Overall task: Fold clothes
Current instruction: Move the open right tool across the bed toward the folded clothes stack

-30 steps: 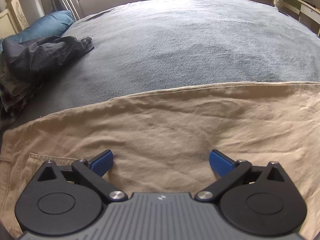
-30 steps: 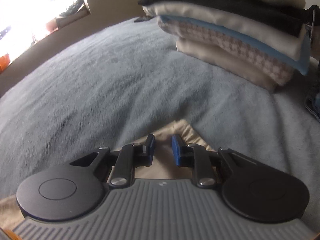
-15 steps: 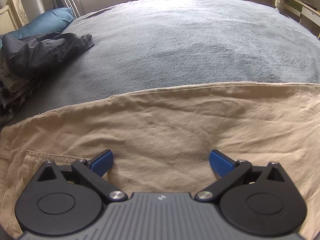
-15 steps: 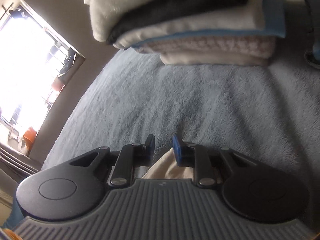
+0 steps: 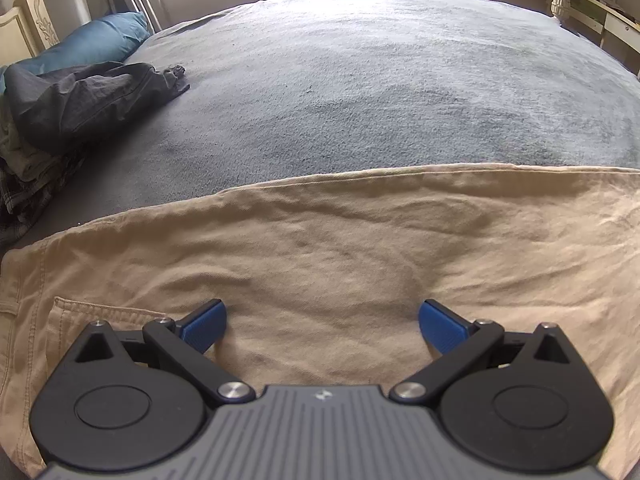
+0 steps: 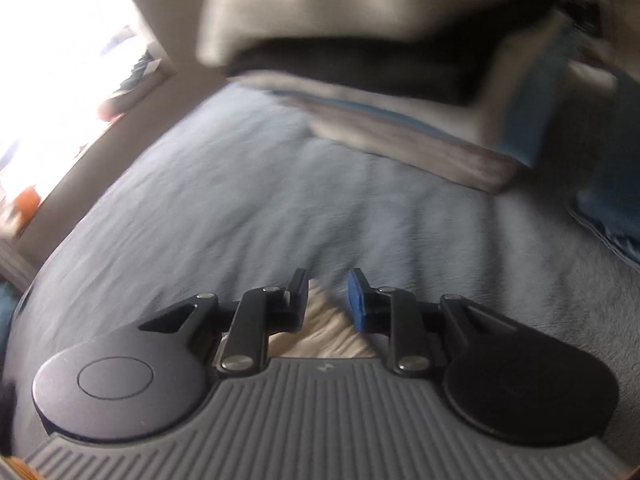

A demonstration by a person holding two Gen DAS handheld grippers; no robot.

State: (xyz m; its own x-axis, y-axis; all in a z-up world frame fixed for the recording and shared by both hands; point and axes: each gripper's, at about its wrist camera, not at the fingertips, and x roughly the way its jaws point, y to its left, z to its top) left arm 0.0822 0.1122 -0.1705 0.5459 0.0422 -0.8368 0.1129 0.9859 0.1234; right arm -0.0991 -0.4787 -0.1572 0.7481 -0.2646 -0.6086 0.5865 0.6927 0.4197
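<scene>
Beige trousers (image 5: 360, 240) lie spread flat across the near part of the grey bed (image 5: 380, 80), a back pocket showing at the lower left. My left gripper (image 5: 322, 320) hovers low over them, open wide, its blue pads apart with nothing between them. In the right wrist view, which is blurred by motion, my right gripper (image 6: 328, 286) is nearly closed, and a corner of the beige cloth (image 6: 320, 328) sits pinched low between its pads, lifted off the bed (image 6: 260, 200).
A heap of dark unfolded garments (image 5: 88, 96) and a blue pillow (image 5: 92, 44) lie at the bed's left edge. A tall stack of folded clothes (image 6: 380, 80) stands ahead of my right gripper, with blue denim (image 6: 608, 216) to its right. A window glares at left.
My right gripper has swung and rolled, carrying the beige corner with it, so the folded stack now looms closer ahead. The left gripper and the spread trousers have hardly shifted.
</scene>
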